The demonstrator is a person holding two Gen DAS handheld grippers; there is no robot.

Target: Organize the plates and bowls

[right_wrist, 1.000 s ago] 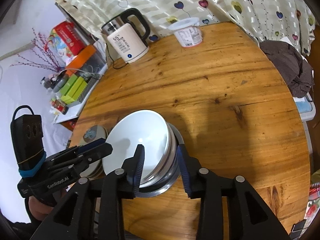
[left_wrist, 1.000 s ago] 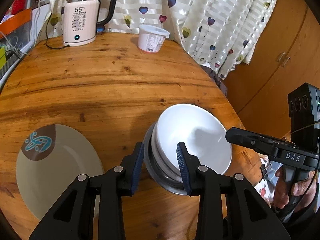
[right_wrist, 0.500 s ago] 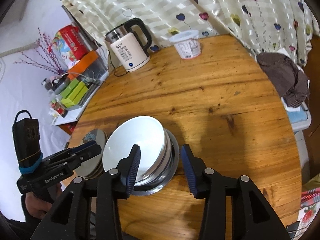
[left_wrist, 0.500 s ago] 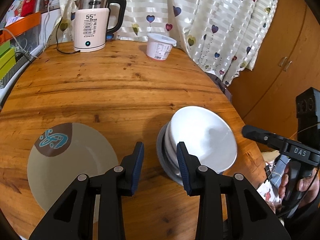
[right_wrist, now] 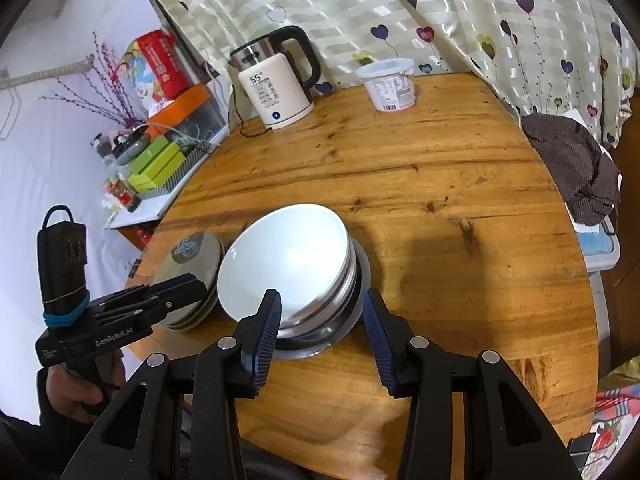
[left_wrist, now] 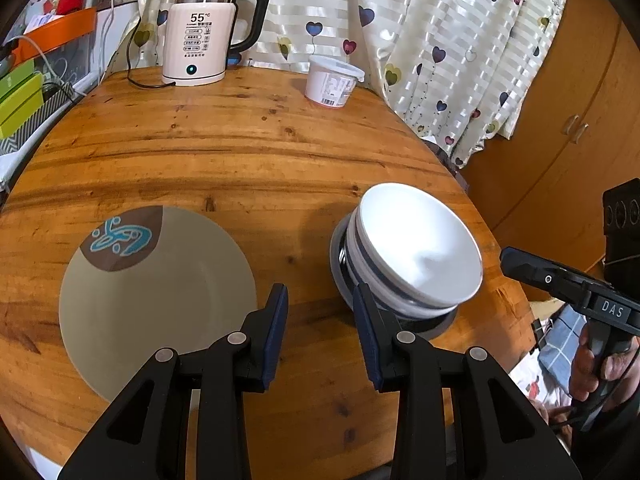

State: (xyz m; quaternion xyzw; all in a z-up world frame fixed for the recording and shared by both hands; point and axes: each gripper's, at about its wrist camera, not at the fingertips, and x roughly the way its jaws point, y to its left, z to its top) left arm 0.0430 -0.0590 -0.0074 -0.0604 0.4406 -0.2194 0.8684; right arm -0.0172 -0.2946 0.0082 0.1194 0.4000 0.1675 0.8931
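Both hand-held grippers had their jaws spread and held nothing: the left hand-held gripper [left_wrist: 320, 312] hung over the wooden surface [left_wrist: 240, 152] between the beige plate [left_wrist: 160, 296] at its 9 o'clock and the stack of bowls [left_wrist: 408, 256] at its 2 o'clock. Seen from the right wrist, the right hand-held gripper [right_wrist: 320, 320] framed the near side of that stack, the white bowl [right_wrist: 286, 260] tilted on top, apart from both blue pads. Farther off stood a kettle [right_wrist: 276, 84] at 11 o'clock and a white tub [right_wrist: 390, 86] at 1 o'clock.
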